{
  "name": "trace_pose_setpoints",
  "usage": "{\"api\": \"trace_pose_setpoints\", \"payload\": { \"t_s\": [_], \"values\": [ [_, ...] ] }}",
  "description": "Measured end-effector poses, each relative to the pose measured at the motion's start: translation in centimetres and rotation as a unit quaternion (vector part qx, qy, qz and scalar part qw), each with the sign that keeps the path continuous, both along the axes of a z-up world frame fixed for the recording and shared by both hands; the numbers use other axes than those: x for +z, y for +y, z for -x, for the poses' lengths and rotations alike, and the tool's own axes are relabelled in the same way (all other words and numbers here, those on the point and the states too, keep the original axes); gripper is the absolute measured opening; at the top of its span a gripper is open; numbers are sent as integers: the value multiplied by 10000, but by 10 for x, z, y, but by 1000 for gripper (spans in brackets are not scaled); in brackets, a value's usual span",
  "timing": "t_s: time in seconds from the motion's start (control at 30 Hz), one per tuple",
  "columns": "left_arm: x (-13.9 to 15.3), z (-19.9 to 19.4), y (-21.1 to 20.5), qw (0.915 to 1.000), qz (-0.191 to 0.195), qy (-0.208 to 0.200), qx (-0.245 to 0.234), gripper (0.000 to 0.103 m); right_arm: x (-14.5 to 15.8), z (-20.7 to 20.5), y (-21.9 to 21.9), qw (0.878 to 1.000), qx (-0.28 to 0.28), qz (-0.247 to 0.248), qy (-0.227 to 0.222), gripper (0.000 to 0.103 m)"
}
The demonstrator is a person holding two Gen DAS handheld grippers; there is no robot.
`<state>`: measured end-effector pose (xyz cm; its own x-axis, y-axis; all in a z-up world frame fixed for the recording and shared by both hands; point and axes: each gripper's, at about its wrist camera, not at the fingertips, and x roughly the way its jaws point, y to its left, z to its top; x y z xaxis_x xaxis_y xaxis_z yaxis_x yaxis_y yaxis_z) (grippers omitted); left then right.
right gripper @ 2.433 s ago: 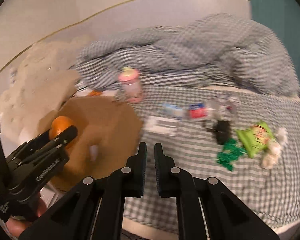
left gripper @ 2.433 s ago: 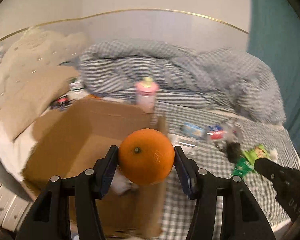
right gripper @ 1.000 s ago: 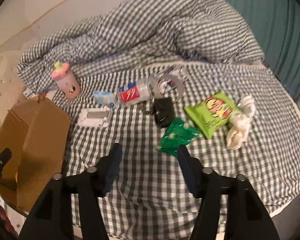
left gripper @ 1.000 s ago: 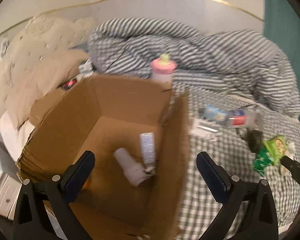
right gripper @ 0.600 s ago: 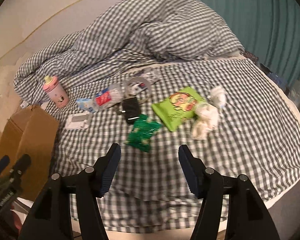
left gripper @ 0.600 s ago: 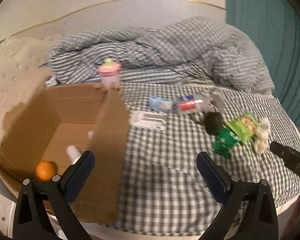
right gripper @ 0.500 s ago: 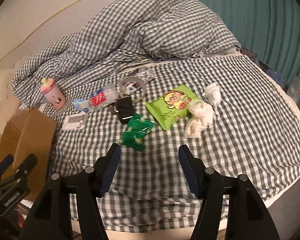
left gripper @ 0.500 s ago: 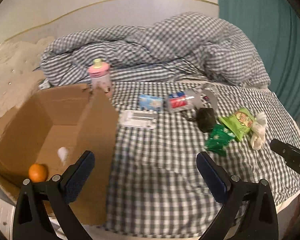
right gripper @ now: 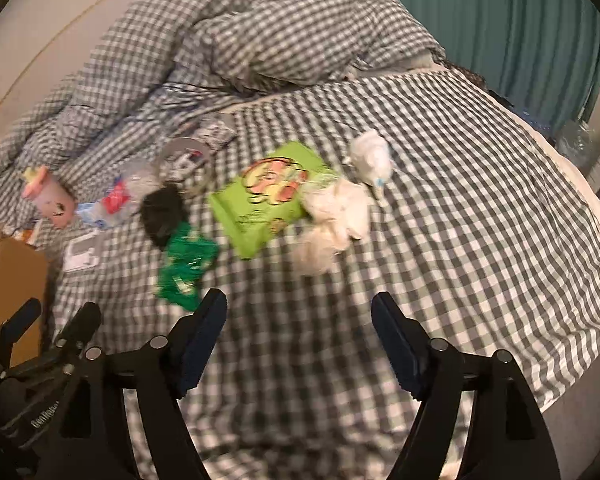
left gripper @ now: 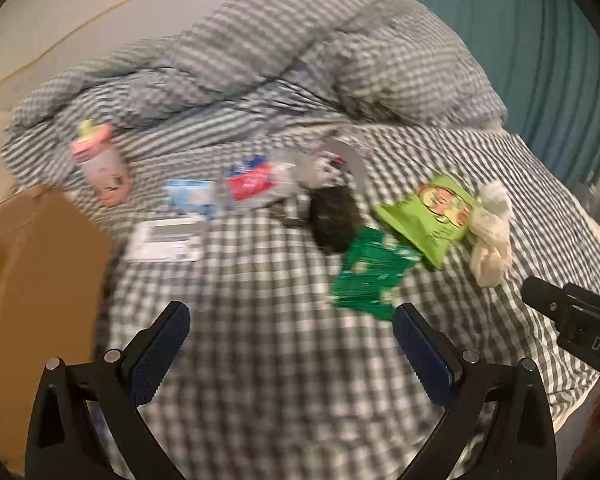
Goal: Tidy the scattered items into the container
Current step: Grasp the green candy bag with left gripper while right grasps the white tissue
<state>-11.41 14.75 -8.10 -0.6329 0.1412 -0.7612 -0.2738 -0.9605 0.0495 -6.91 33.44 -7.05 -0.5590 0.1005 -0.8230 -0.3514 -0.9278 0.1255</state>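
Blur smears the dark green packet [left gripper: 370,276] and black lump [left gripper: 334,218].

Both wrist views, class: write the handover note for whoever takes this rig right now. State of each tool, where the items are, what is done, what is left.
Left tool: open, empty, above the checked bedsheet.
Right tool: open, empty, in front of the crumpled white tissue wad.
Brown cardboard box: at the left edge of the bed; contents not visible now.
Left on the bed: pink sippy cup, dark green foil packet, lime green snack bag, black pouch, flat white card, plastic bottle with red label.
Done: cannot tell from these views.
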Motion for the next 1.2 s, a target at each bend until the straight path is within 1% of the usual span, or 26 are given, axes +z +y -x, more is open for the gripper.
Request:
{"api": "trace_pose_setpoints", "payload": {
  "t_s": [0.07, 0.17, 0.27, 0.47, 0.57, 0.7, 0.8, 0.83, 0.87, 0.9, 0.93, 0.97, 1.03, 1.07, 1.1, 1.13, 1.2],
  "values": [
    [-13, 8, 21, 9998, 98, -19, -157, 103, -7, 7, 12, 10000, -75, 43, -40, 75],
    [-32, 22, 44, 9993, 250, -140, -258, 103, -20, 18, 26, 9997, -193, 50, -168, 75],
    [-48, 34, 55, 9990, 275, -243, -240, 103, -31, 30, 36, 9994, -247, 61, -248, 75],
    [-80, 58, 63, 9974, 218, -684, -76, 103, -51, 59, 47, 9993, -143, 76, -347, 75],
    [-89, 63, 66, 9970, 222, -745, -40, 103, -61, 69, 48, 9990, -115, 109, -411, 75],
    [-91, 66, 63, 9975, 33, -704, 106, 103, -75, 78, 51, 9982, -108, 130, -574, 75],
    [-91, 66, 64, 9976, 90, -681, 132, 103, -78, 78, 52, 9982, -108, 138, -571, 74],
    [-91, 66, 65, 9977, 96, -664, 131, 99, -79, 78, 52, 9982, -116, 120, -584, 68],
    [-90, 65, 65, 9978, 103, -645, 118, 97, -78, 78, 52, 9980, -139, 60, -614, 57],
    [-89, 64, 67, 9980, 119, -618, 94, 92, -79, 78, 52, 9977, -168, -18, -662, 52],
    [-89, 64, 68, 9981, 134, -595, 67, 85, -79, 77, 53, 9973, -194, -81, -699, 41],
    [-88, 63, 71, 9982, 159, -571, 16, 81, -79, 76, 53, 9970, -232, -138, -721, 30],
    [-86, 57, 77, 9985, 235, -478, -112, 58, -78, 73, 56, 9967, -297, -164, -741, 23],
    [-85, 55, 81, 9985, 283, -445, -176, 53, -77, 72, 58, 9968, -315, -138, -728, 17],
    [-85, 52, 84, 9983, 321, -429, -227, 44, -76, 70, 59, 9969, -327, -108, -709, 15],
    [-84, 50, 85, 9982, 357, -417, -249, 41, -74, 68, 60, 9971, -329, -72, -685, 12],
    [-82, 47, 87, 9980, 402, -426, -229, 40, -69, 63, 61, 9975, -329, -44, -628, 10]
  ]
}}
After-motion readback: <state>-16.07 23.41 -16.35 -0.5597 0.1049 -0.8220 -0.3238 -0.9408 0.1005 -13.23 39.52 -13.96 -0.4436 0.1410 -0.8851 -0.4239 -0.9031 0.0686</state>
